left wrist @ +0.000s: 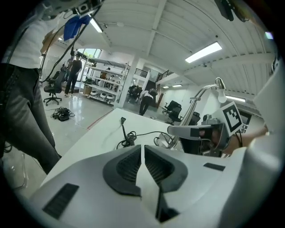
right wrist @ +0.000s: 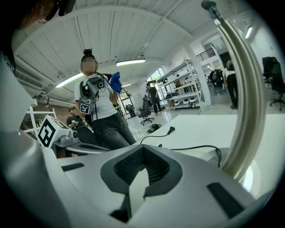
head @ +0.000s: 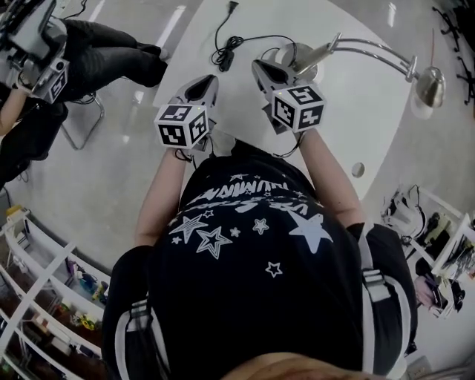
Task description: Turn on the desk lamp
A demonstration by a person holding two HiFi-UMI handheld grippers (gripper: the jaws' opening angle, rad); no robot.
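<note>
Desk lamp [head: 429, 85]; right gripper [right wrist: 143, 150] seemingly closed

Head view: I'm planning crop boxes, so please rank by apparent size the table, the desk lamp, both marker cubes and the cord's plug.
1. table
2. desk lamp, counting base, arm and head
3. left marker cube and right marker cube: these look alike, so unranked
4. plug

Bright, even light comes from ceiling tubes [left wrist: 202, 52] above the white table [head: 356, 96], whose top glares mildly. Views bend strongly at the edges; both gripper views have black corners.
</note>
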